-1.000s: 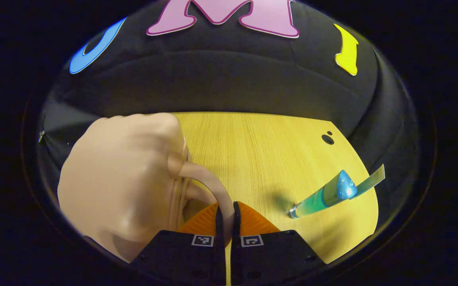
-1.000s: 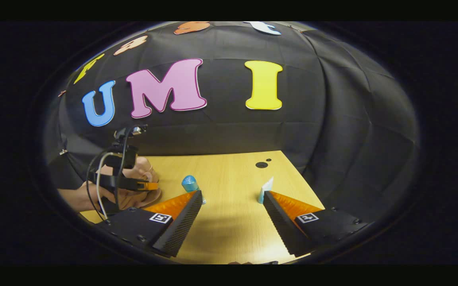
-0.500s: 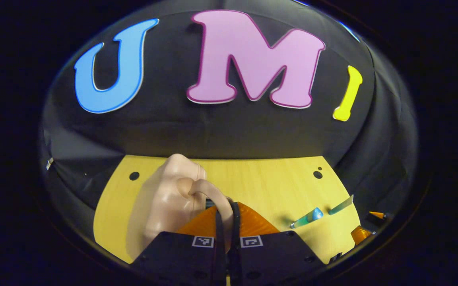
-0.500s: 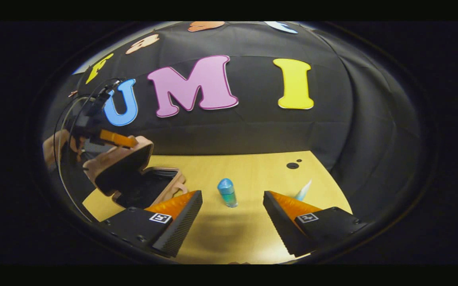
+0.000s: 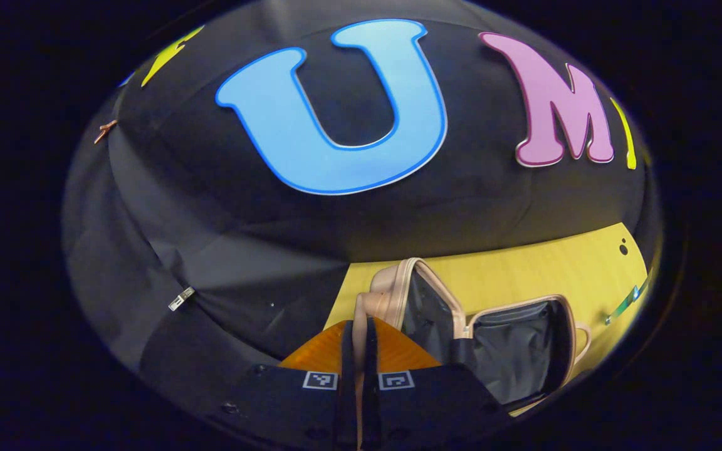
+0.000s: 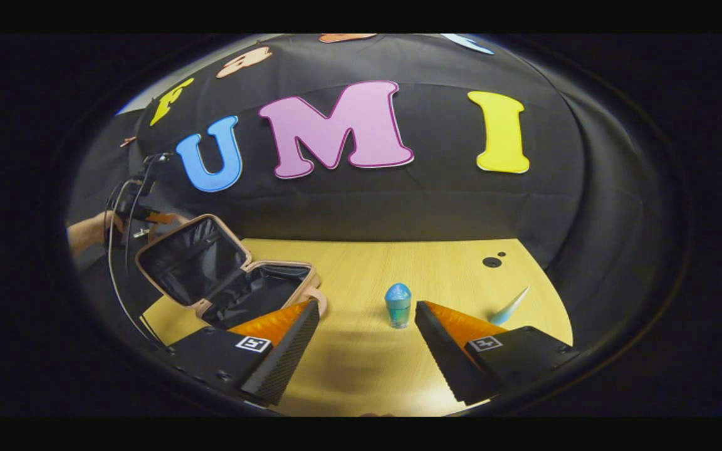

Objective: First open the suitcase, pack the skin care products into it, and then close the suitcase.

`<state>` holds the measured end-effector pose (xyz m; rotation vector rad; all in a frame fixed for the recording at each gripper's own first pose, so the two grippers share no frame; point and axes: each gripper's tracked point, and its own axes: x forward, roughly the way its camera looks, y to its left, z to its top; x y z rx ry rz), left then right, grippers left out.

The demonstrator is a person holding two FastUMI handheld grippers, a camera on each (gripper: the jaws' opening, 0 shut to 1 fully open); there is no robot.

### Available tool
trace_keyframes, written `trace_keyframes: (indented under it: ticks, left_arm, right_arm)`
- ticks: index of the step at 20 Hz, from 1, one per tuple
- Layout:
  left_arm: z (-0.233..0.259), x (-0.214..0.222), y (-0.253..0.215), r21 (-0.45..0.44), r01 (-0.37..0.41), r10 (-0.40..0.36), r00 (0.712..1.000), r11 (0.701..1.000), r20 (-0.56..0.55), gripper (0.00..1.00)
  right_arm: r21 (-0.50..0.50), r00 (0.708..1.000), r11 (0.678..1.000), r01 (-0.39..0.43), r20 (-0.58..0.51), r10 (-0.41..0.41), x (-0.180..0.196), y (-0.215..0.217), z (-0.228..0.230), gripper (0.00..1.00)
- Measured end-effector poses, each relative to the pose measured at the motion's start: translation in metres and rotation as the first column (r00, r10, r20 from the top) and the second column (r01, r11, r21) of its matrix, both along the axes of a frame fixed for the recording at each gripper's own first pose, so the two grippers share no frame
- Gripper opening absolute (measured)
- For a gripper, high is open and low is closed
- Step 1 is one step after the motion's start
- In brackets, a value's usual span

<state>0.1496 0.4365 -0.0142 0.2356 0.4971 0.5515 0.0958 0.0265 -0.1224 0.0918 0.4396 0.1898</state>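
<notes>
Right gripper (image 6: 367, 326) low over table (image 6: 361, 376), jaws wide, nothing between. Bottle (image 6: 397, 305) just past fingertips, mid-table, upright, rounded cap on top. Tube (image 6: 509, 308) further right, near table's right edge, tilted, flat end up-right. Suitcase (image 6: 223, 275) on table's left side, open; lid raised, tilted back to left, dark lining facing right gripper. Left gripper (image 5: 356, 338) pinched narrow on lid's handle (image 5: 359, 313); seen far left in right gripper view (image 6: 148, 216), behind lid, hand (image 6: 88, 228) holding it.
</notes>
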Motion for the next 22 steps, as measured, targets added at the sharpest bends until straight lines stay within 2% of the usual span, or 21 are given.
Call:
trace_keyframes:
  ticks: [3,5,8,9,11,13,14,15,16,17,18,19,20,21,22]
  left_arm:
    - [-0.055,-0.006,0.065,0.012,-0.016,0.016,1.0,1.0,-0.017,0.09]
    - [-0.098,-0.004,0.097,0.017,-0.045,0.046,0.995,0.999,-0.086,0.09]
    - [-0.145,0.001,0.121,-0.036,-0.072,0.067,0.988,0.997,-0.142,0.09]
    - [-0.155,0.004,0.126,-0.062,-0.074,0.065,0.988,0.995,-0.141,0.13]
    - [-0.173,0.007,0.133,-0.095,-0.07,0.059,0.992,0.993,-0.114,0.09]
    - [-0.185,0.008,0.146,-0.058,-0.089,0.082,0.991,0.994,-0.108,0.12]
    - [-0.178,0.004,0.155,0.0,-0.121,0.121,0.988,0.993,-0.098,0.17]
    - [-0.165,0.002,0.158,0.03,-0.138,0.139,0.988,0.99,-0.069,0.32]
    - [-0.152,0.003,0.159,0.05,-0.142,0.144,0.989,0.989,-0.023,0.33]
    - [-0.135,0.007,0.147,0.034,-0.122,0.121,0.992,0.992,0.04,0.67]
    - [-0.114,0.006,0.126,0.017,-0.096,0.094,0.99,0.995,0.101,0.79]
    - [-0.092,0.005,0.104,0.011,-0.065,0.063,0.985,0.998,0.159,0.88]
    - [-0.066,-0.001,0.076,0.018,-0.035,0.03,0.977,0.999,0.21,0.9]
    - [-0.049,0.0,0.05,0.024,0.001,-0.006,0.969,1.0,0.246,0.99]
    - [-0.035,-0.008,0.029,0.025,0.021,-0.027,0.959,0.999,0.283,0.99]
  right_arm:
    - [-0.036,1.0,0.999,0.001,-0.02,-0.001,-0.006,0.014,-0.012,0.98]
    - [-0.067,0.999,0.998,-0.018,-0.051,0.014,-0.011,0.024,-0.025,0.98]
    - [-0.116,0.998,0.993,-0.019,-0.055,0.013,-0.014,0.032,-0.038,0.97]
    - [-0.123,0.998,0.992,-0.017,-0.059,0.01,-0.016,0.034,-0.043,0.98]
    - [-0.129,0.998,0.991,-0.015,-0.065,0.007,-0.019,0.042,-0.047,0.97]
    - [-0.147,0.998,0.989,-0.011,-0.062,0.002,-0.019,0.044,-0.049,0.98]
    - [-0.154,0.998,0.988,-0.004,-0.056,-0.004,-0.017,0.042,-0.048,0.97]
    - [-0.154,0.999,0.988,0.01,-0.044,-0.017,-0.015,0.039,-0.044,0.97]
    - [-0.149,0.999,0.989,0.027,-0.028,-0.031,-0.011,0.035,-0.04,0.96]
    - [-0.146,0.999,0.988,0.045,-0.013,-0.047,-0.008,0.03,-0.036,0.96]
    - [-0.147,0.998,0.987,0.064,-0.002,-0.065,-0.004,0.023,-0.033,0.96]
    - [-0.147,0.996,0.985,0.086,0.011,-0.085,-0.002,0.015,-0.027,0.96]
    - [-0.14,0.994,0.984,0.107,0.027,-0.104,0.002,0.007,-0.021,0.96]
    - [-0.135,0.991,0.983,0.127,0.045,-0.122,0.005,0.0,-0.017,0.96]
    - [-0.133,0.988,0.98,0.148,0.07,-0.14,0.007,-0.009,-0.01,0.96]
